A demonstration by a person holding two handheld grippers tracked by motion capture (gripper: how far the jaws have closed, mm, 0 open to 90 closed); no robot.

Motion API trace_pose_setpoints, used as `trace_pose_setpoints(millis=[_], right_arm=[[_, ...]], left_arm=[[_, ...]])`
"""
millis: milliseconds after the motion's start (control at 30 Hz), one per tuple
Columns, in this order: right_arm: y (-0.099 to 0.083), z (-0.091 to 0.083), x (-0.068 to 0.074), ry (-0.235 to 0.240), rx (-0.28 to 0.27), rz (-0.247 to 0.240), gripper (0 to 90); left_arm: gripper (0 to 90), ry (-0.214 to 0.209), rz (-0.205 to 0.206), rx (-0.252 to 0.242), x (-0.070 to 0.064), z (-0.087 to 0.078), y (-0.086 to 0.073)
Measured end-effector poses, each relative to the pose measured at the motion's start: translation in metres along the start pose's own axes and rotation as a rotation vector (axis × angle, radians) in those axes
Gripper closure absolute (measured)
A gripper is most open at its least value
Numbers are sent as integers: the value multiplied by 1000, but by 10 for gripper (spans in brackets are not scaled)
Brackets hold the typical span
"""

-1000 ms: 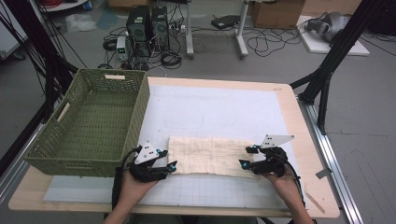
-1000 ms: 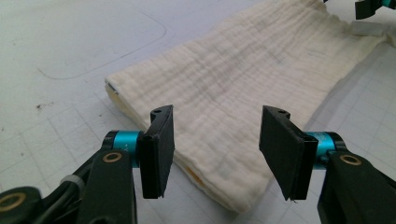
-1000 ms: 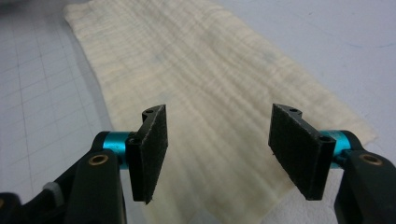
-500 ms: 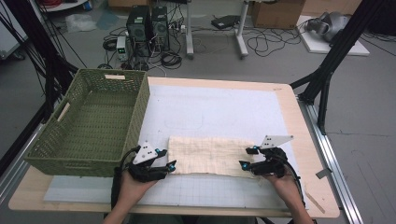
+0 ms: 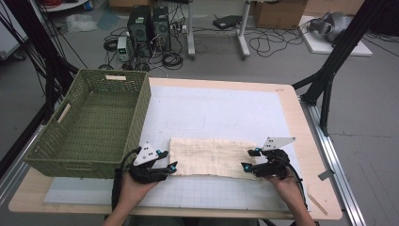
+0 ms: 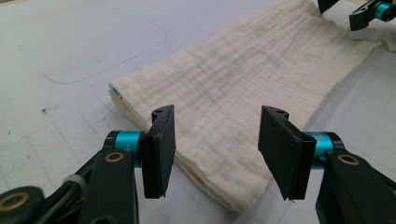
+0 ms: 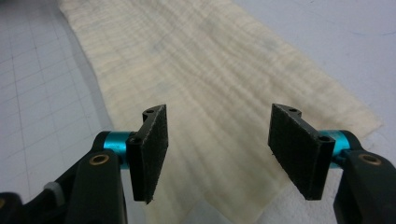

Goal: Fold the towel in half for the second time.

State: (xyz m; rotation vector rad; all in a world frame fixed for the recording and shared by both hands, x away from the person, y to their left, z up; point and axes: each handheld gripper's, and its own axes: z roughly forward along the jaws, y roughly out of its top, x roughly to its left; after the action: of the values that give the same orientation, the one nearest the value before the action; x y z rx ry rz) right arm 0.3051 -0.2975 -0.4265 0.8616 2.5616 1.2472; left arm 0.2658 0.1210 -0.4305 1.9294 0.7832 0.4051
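Observation:
A cream folded cloth [image 5: 211,156] lies flat as a long strip on the white grid mat [image 5: 211,113], near the table's front. My left gripper [image 5: 165,160] stands open at the cloth's left end; in the left gripper view its jaws straddle the folded cloth [image 6: 243,88] corner without closing. My right gripper [image 5: 248,160] stands open at the right end, and the right gripper view has the cloth [image 7: 205,70] running away between its spread jaws. The right gripper's [image 6: 359,11] tips appear far off in the left gripper view.
A green woven basket [image 5: 91,123] stands on the table's left side, close beside my left hand. The wooden table edge [image 5: 310,141] runs along the right. Computer towers, cables and black frame legs stand on the floor beyond the table.

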Motion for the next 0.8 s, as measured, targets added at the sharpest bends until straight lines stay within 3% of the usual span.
trace_pose_setpoints(millis=[200,367,433,533,633,700,733,800], right_arm=[[0,-1,-1,-2,-4,-6,415],[1,-1,-1,-9,-6,-10,486],[4,-3,-2,-10,-14,-22,575],[10,-2,-4,4,-17,-40,736],[20,4,-10,-3,5,-57,776],[26,9,-15,-2,3,-39,790],[29,11,-18,0,-5,-35,803],[35,15,-24,-7,-3,-23,826]], left_arm=[[469,-3,2,-1,0,0,0],[552,-1,4,8,1,1,1],[598,20,-8,4,2,3,4],[679,45,5,16,3,8,12],[736,54,-34,-9,8,16,23],[739,63,-81,-23,12,25,29],[743,74,-111,-35,14,29,32],[798,110,-121,-30,17,39,35]])
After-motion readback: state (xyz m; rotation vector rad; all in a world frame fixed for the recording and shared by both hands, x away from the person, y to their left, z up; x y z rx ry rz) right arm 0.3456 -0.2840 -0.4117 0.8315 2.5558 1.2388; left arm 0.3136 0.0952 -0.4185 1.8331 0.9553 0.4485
